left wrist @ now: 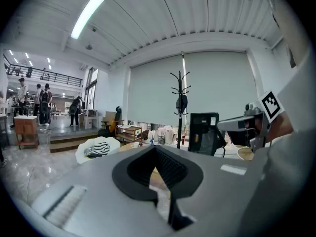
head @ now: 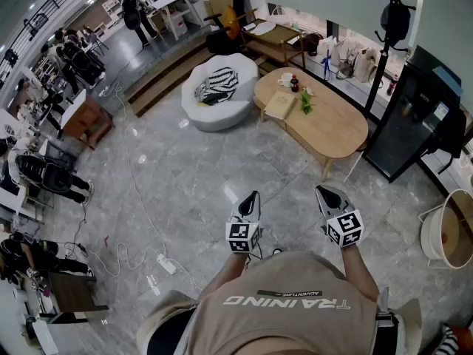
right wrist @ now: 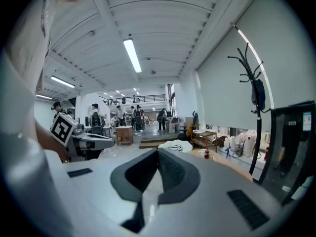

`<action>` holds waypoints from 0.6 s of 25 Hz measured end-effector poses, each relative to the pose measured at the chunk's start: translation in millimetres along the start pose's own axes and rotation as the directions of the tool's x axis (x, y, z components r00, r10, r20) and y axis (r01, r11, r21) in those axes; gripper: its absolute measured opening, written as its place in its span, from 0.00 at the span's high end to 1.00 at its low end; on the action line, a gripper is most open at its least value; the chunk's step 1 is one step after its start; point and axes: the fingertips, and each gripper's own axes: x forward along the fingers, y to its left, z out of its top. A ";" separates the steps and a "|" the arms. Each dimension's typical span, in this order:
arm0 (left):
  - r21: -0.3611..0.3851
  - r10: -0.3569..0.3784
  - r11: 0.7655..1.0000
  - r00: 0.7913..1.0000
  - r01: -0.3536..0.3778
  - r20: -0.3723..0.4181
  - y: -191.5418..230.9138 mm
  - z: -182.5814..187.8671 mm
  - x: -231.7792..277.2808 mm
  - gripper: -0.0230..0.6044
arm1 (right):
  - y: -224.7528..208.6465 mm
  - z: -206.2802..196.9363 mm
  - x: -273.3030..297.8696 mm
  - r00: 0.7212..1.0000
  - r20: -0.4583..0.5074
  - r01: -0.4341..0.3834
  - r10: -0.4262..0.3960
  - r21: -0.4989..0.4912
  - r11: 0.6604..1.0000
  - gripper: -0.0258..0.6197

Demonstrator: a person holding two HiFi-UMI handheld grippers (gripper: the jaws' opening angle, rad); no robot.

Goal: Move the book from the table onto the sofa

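Above the grey floor, my left tool and right tool hang side by side, both closed tight on nothing. Well beyond them, the book lies on the wooden tabletop, near the white sofa.

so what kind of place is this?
Likely an open-plan office or lab with a mock lounge corner: white sofa, wooden coffee table, coat stand, and people at desks along the left.

"TRAINING" upside down across the person's shirt, small "ADVENTURE" patch above it
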 end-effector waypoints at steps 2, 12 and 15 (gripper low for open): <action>-0.013 0.008 1.000 1.000 -0.008 0.011 1.6 0.0 2.2 0.98 | -1.4 -2.1 3.0 1.000 -0.008 -0.001 0.001 0.002 1.000 0.95; -0.034 -0.042 0.999 0.999 0.041 -0.031 31.5 -14.2 5.3 0.98 | 2.0 5.3 27.2 0.999 0.029 0.033 -0.035 0.054 0.998 0.95; -0.029 -0.062 0.998 0.997 0.061 -0.039 39.6 -21.0 4.5 0.98 | 10.8 1.1 37.0 1.000 0.006 0.028 -0.028 0.034 0.999 0.95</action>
